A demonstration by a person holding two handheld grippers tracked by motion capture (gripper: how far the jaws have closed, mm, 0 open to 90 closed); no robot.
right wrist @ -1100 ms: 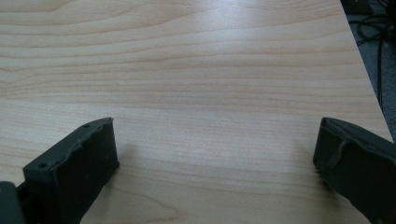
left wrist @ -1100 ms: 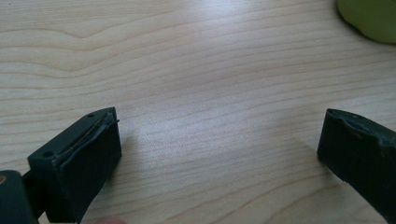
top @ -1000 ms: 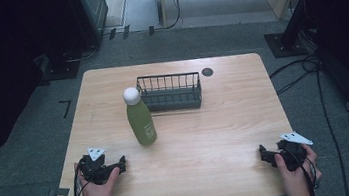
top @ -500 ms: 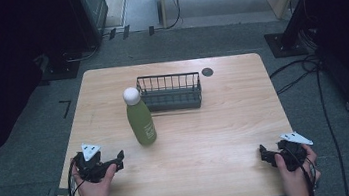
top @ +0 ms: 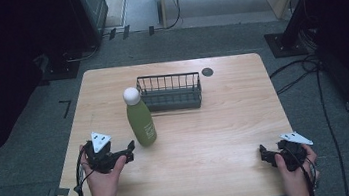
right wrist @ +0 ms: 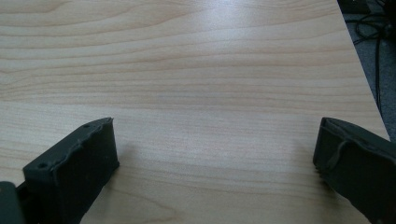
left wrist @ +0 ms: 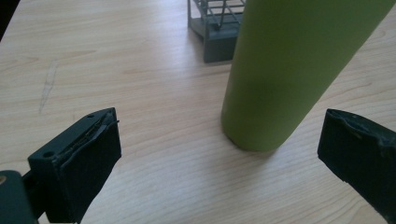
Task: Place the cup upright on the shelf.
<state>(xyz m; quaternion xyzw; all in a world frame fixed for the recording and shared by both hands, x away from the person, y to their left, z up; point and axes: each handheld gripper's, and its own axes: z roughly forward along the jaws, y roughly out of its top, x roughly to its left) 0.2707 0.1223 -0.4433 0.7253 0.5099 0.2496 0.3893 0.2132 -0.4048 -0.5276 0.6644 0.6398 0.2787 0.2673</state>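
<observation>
- The left gripper [top: 129, 151], held in the person's left hand [top: 103, 180], sits over the near-left part of the worktop [top: 226, 122], its jaws pointing toward the bottle.
- In the left gripper view its jaws stand wide apart with nothing between them; the bottle's base lies just ahead, nearer the right-hand jaw and not touching either.
- The green bottle [top: 140, 121] stands upright on the worktop, white cap on top, just beside the left gripper and near the front-left corner of the basket; from the high view it looks slightly apart from the basket, though I cannot be sure.
- The dark grey wire basket [top: 170, 92] sits toward the far middle of the worktop, behind and to the right of the bottle.
- A small dark round spot [top: 207, 72] lies just beyond the basket's right end.
- The right gripper [top: 264, 156], in the person's right hand [top: 296, 171], rests low at the near-right edge, well apart from the bottle.
- Its jaws are spread wide over bare wood, holding nothing.
</observation>
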